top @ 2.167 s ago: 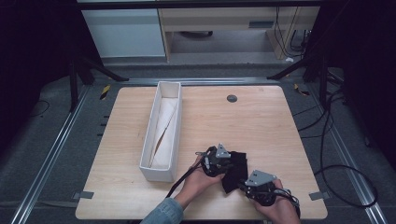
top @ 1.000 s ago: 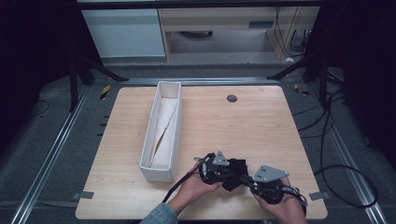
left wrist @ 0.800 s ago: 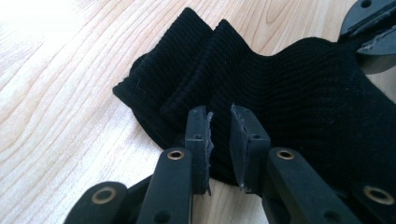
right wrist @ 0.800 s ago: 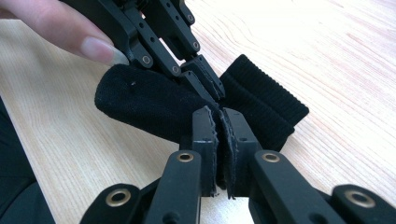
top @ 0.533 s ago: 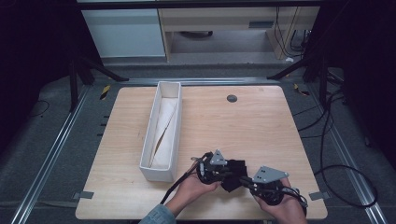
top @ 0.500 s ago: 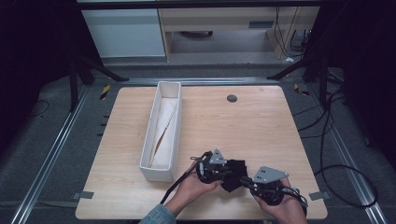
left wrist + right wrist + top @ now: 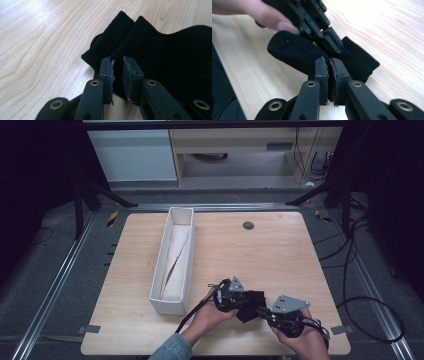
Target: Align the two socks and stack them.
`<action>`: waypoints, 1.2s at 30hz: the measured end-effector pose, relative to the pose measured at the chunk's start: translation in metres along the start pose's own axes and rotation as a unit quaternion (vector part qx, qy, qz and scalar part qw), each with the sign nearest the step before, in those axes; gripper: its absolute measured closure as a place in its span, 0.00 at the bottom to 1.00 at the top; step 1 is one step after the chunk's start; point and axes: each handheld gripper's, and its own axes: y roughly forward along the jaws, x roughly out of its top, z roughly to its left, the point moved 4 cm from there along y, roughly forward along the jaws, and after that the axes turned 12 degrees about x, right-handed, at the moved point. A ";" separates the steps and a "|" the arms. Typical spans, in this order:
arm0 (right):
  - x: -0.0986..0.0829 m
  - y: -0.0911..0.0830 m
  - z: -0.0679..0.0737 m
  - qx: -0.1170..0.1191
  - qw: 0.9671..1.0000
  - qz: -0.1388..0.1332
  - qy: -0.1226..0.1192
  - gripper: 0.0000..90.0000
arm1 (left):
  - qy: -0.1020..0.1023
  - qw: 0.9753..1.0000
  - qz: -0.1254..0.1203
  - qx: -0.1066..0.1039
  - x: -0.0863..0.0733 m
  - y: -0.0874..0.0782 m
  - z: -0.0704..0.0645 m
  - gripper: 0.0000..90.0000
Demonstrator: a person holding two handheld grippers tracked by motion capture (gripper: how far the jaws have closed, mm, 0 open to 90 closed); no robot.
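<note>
1. Two grippers meet on your black sock (image 7: 249,304) at the near edge of the table (image 7: 280,255), right of the white box (image 7: 175,262); no writing is readable.
2. Your left gripper (image 7: 117,71) stands slightly parted over the ribbed cuff.
3. Your right gripper (image 7: 330,72) is pinched tight, apparently on the sock's fabric.
4. The sock's long axis seems to run left to right, cuff end toward the far side.

no readable text, labels or numbers anywhere
</note>
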 end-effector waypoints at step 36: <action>0.001 0.022 -0.052 -0.010 0.997 0.011 0.071 0.93 | 0.000 1.000 0.007 0.003 -0.001 0.002 0.000 0.87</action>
